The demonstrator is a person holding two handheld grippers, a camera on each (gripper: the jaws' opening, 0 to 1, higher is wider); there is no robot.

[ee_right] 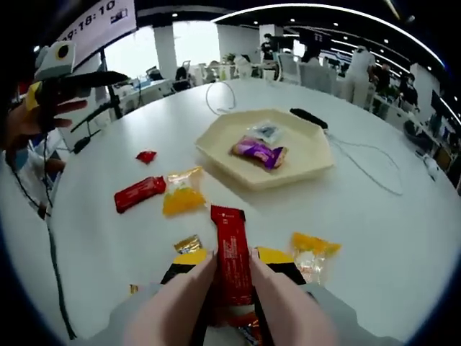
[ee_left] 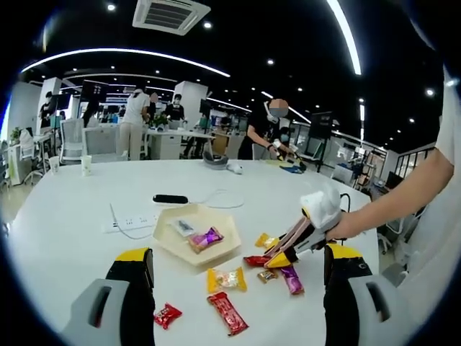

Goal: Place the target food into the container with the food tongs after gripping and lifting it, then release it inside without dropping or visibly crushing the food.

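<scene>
An open-plan office surrounds a round white surface. The left gripper hovers with jaws wide apart, holding nothing. A cream hexagonal tray holds a purple candy. The right gripper, carrying tongs, clamps a long red snack bar over the surface, short of the tray.

The left gripper view looks across the white bench from well back of the cream tray; the right gripper view faces that tray from opposite, low and close.
</scene>
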